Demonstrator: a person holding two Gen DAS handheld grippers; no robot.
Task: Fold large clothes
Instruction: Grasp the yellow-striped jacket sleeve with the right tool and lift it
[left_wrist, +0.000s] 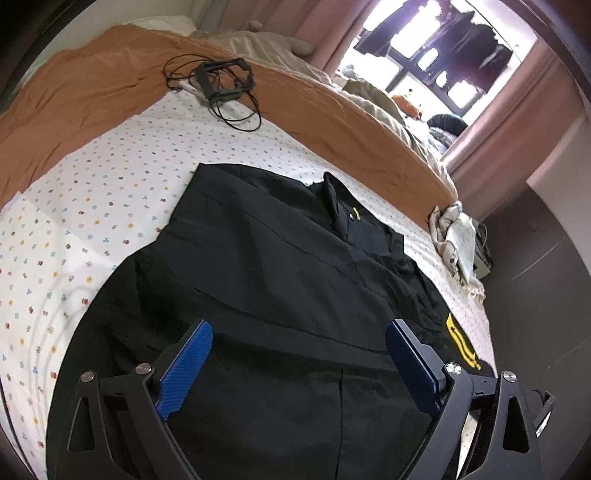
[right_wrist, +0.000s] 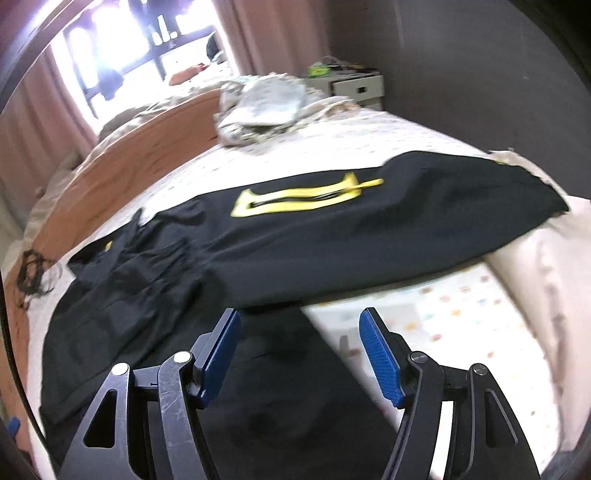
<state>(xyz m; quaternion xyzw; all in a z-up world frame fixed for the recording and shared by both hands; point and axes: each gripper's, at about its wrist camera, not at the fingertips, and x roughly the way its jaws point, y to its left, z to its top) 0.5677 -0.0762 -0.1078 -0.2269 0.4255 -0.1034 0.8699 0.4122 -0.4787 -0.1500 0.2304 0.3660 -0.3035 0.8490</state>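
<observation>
A large black garment (left_wrist: 280, 280) with yellow markings lies spread on the spotted bedsheet (left_wrist: 110, 177). My left gripper (left_wrist: 299, 332) hovers over its near part, blue pads wide apart, nothing between them. In the right wrist view the same black garment (right_wrist: 295, 236) stretches across the bed, its yellow patch (right_wrist: 295, 199) facing up and one end draped over a cream pillow (right_wrist: 532, 258). My right gripper (right_wrist: 300, 321) stands open above the garment's near edge, holding nothing; the view is blurred by motion.
A black frame with coiled cables (left_wrist: 221, 85) lies on the sheet by the orange blanket (left_wrist: 92, 88). A crumpled light cloth pile (right_wrist: 258, 107) sits at the bed's far corner beside a white nightstand (right_wrist: 358, 86). Pink curtains (left_wrist: 517, 122) flank a bright window.
</observation>
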